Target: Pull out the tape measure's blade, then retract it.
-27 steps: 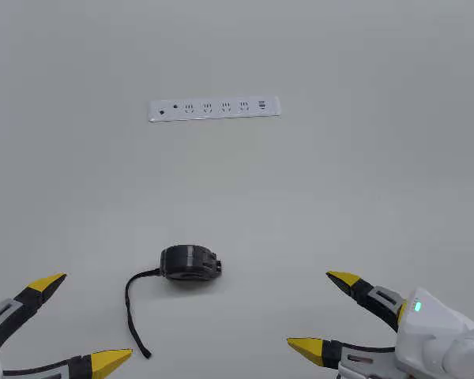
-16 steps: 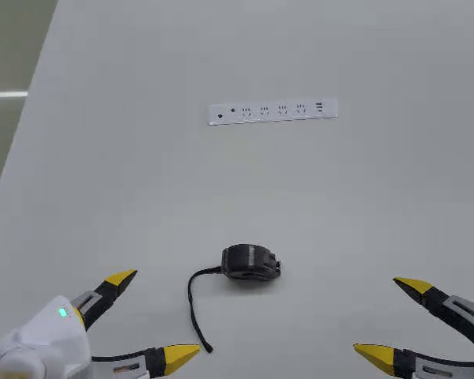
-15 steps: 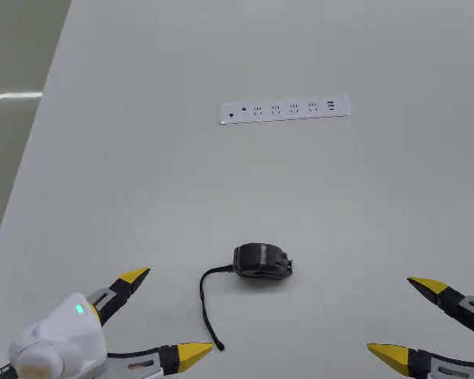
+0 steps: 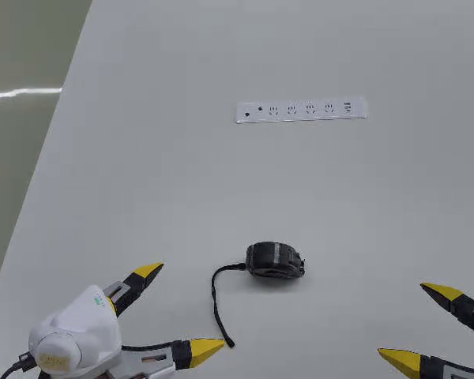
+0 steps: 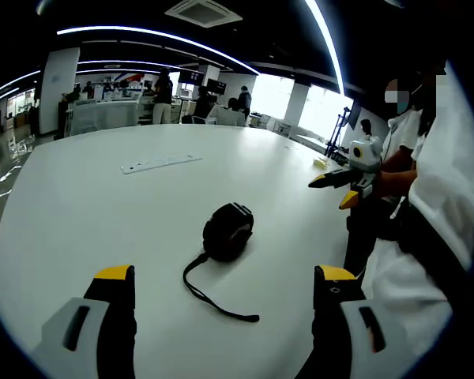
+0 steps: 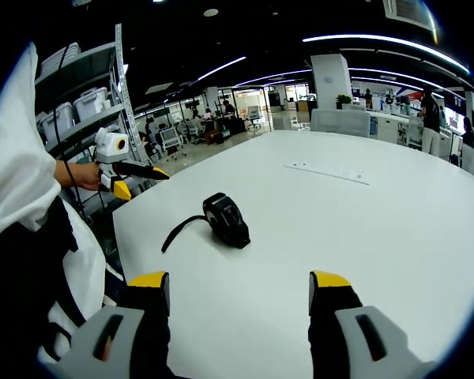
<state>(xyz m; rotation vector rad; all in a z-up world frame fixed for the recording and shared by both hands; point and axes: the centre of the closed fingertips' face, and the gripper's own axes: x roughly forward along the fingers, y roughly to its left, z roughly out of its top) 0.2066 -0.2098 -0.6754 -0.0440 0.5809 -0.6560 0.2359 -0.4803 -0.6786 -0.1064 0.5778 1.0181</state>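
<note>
The tape measure lies where it lay before, near the table's front edge. The left gripper and right gripper are both spread wide, holding nothing.

Left tool jaws spread, right tool jaws spread, both empty
</note>
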